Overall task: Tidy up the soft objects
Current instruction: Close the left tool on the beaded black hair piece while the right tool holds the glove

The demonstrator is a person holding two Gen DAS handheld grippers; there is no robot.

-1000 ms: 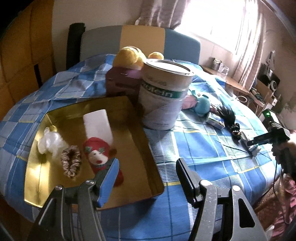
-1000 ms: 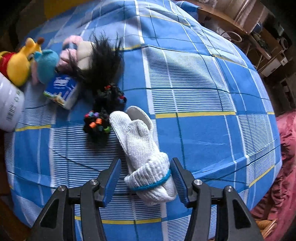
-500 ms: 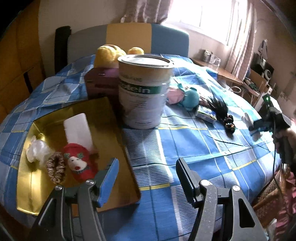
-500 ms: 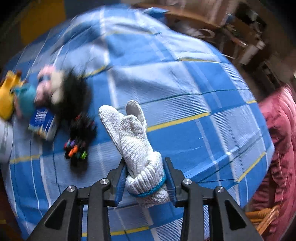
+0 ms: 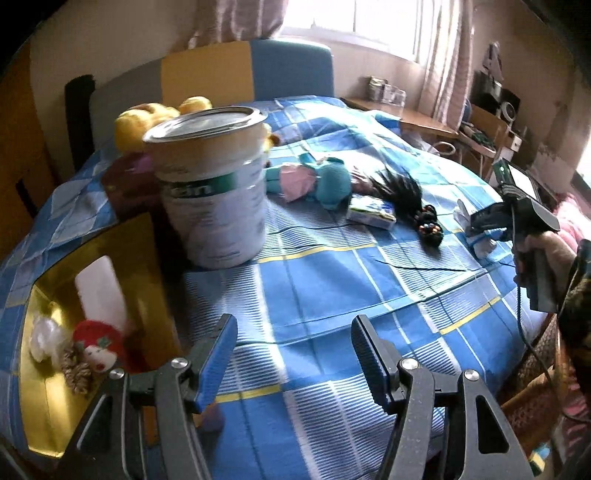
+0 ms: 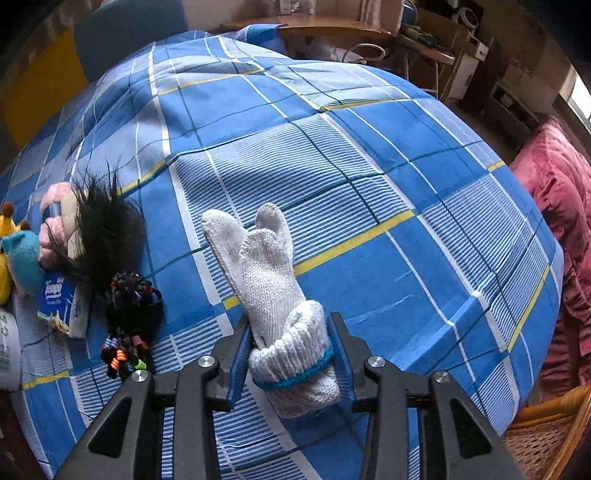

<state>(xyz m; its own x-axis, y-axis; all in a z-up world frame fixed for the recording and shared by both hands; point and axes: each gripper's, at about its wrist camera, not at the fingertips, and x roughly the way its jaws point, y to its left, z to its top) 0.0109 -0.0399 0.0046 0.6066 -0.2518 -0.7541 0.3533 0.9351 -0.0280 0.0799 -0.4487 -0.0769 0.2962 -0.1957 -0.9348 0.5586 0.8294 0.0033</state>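
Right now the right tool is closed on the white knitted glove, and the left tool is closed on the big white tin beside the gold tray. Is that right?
Not quite. The right tool is closed on the white knitted glove, but the left tool holds nothing: the left wrist view shows it open over the checked bedcover, with the big white tin standing further back beside the gold tray.

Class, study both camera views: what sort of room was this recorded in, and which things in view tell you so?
Most likely a bedroom at home. The work surface is a bed under a blue checked cover, with a padded headboard behind it. A curtained window and a cluttered desk stand alongside.
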